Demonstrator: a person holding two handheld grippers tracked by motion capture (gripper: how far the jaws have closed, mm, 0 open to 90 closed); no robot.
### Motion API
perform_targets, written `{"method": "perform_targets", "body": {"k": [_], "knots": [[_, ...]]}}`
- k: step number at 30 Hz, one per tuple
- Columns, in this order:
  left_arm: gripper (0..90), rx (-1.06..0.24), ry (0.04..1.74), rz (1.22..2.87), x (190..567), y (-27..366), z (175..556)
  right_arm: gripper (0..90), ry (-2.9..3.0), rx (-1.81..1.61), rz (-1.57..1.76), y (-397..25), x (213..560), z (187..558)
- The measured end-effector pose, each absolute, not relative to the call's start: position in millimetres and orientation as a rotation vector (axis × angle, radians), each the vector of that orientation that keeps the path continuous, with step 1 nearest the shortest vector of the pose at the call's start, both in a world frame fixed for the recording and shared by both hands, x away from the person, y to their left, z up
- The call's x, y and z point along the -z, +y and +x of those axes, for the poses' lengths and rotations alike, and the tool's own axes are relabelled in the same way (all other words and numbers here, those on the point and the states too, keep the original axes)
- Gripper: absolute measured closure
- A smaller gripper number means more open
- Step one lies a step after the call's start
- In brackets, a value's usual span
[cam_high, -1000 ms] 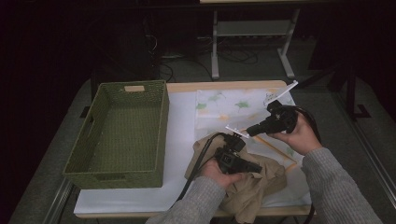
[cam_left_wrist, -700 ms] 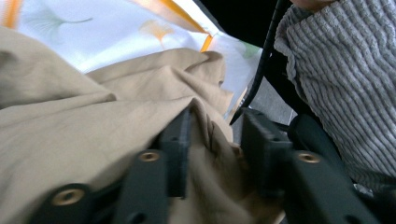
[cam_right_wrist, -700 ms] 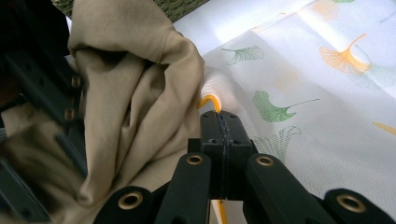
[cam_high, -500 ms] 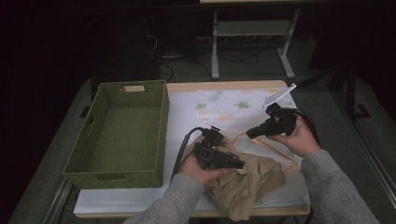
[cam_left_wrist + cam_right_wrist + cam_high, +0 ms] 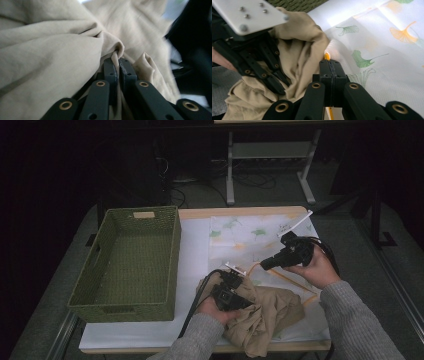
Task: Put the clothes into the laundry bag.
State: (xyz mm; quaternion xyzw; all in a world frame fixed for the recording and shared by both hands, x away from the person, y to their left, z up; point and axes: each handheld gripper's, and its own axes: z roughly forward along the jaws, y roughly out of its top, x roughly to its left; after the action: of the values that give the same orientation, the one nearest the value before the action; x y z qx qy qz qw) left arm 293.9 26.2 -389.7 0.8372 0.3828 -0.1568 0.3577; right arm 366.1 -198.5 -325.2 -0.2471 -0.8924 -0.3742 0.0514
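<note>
Beside the green basket on the table, beige cloth is pinched by the left hand-held gripper; the right hand-held gripper, beyond it, is closed on the patterned sheet's orange edge.

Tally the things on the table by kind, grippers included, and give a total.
Basket: 1, green, woven
Beige cloth: 1
Leaf-print cloth: 1
Grippers: 2, left gripper and right gripper
Total: 5

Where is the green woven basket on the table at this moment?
In the high view, the green basket stands on the left side of the table, left of the beige cloth that the left gripper pinches.
</note>
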Motion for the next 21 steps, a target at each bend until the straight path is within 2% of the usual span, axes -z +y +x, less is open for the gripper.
{"method": "perform_targets", "body": {"k": [3,7,10,14,17,21], "knots": [[87.0,0.446,0.937,1.989,362,30,299,89.5,-2.716,1.153,-0.724,-197,317,363],[87.1,0.434,0.847,1.896,319,29,301,89.5,-2.723,1.189,-0.693,-196,304,361],[87.0,0.434,0.799,1.877,304,20,299,89.5,-2.724,1.222,-0.680,-197,294,359],[86.5,0.389,0.841,1.937,325,4,297,89.4,-2.712,1.255,-0.663,-198,288,357],[85.2,0.342,0.963,1.992,363,-6,298,89.5,-2.710,1.239,-0.668,-199,291,356],[77.2,0.355,1.067,1.984,390,-3,302,89.4,-2.714,1.175,-0.690,-198,309,355]]}}
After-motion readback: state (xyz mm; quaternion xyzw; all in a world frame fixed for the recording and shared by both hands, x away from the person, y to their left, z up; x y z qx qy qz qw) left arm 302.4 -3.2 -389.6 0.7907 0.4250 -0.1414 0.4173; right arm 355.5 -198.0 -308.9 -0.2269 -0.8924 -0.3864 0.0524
